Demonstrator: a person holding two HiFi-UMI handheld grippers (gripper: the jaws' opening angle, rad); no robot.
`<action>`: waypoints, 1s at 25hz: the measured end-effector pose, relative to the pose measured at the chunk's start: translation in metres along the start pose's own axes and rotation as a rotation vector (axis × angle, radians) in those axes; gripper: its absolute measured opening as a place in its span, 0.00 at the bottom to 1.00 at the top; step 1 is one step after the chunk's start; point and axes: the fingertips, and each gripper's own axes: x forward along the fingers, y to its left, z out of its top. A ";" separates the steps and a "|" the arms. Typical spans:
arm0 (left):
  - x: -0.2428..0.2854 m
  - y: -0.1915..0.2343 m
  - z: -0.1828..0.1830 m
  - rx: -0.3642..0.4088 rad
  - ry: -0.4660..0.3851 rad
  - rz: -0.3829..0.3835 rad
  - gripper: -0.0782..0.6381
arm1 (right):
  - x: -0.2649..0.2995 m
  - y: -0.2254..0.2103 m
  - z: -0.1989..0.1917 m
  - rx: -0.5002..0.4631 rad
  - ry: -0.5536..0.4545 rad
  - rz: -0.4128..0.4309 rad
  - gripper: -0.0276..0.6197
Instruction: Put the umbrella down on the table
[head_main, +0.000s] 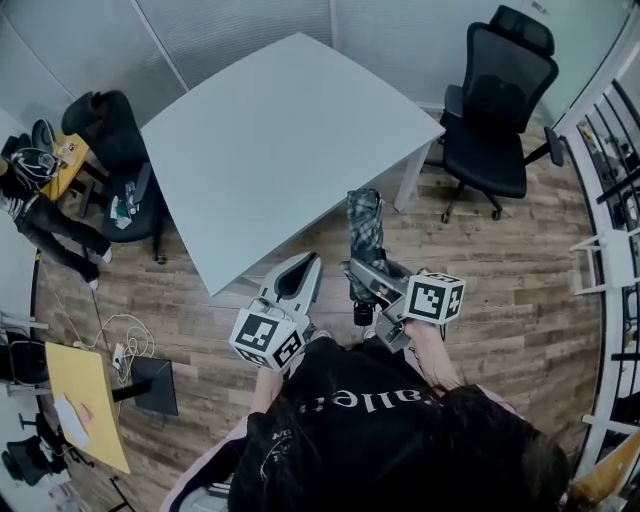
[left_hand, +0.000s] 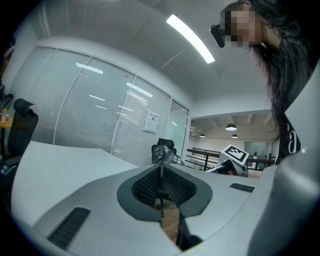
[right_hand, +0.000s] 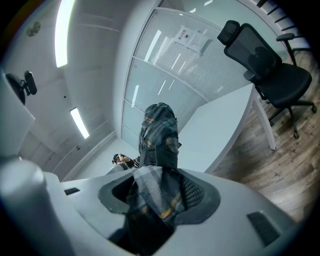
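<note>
My right gripper (head_main: 362, 272) is shut on a folded plaid umbrella (head_main: 365, 218), holding it just off the near corner of the white table (head_main: 280, 130). The umbrella's fabric end points toward the table and its black handle hangs toward me. In the right gripper view the umbrella (right_hand: 159, 135) fills the gap of the right gripper (right_hand: 159, 192), with the table (right_hand: 220, 125) beyond. My left gripper (head_main: 306, 262) hovers beside it at the table's near edge, shut and empty. In the left gripper view the left gripper (left_hand: 161, 175) has its pads together, with the umbrella (left_hand: 165, 152) ahead.
A black office chair (head_main: 500, 100) stands right of the table and another chair (head_main: 115, 150) left of it. A person's legs (head_main: 45, 225) reach in at far left. A yellow side table (head_main: 85, 400) and floor cables (head_main: 125, 345) lie lower left. A railing (head_main: 610, 150) runs along the right.
</note>
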 end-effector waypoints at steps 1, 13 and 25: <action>0.004 -0.003 -0.001 0.000 0.001 -0.001 0.15 | -0.003 -0.003 0.002 0.000 0.002 -0.001 0.37; 0.040 -0.046 -0.015 -0.007 0.000 0.008 0.15 | -0.047 -0.033 0.016 -0.001 0.032 0.001 0.37; 0.054 -0.063 -0.029 -0.009 0.033 0.061 0.15 | -0.064 -0.057 0.017 0.009 0.085 0.014 0.37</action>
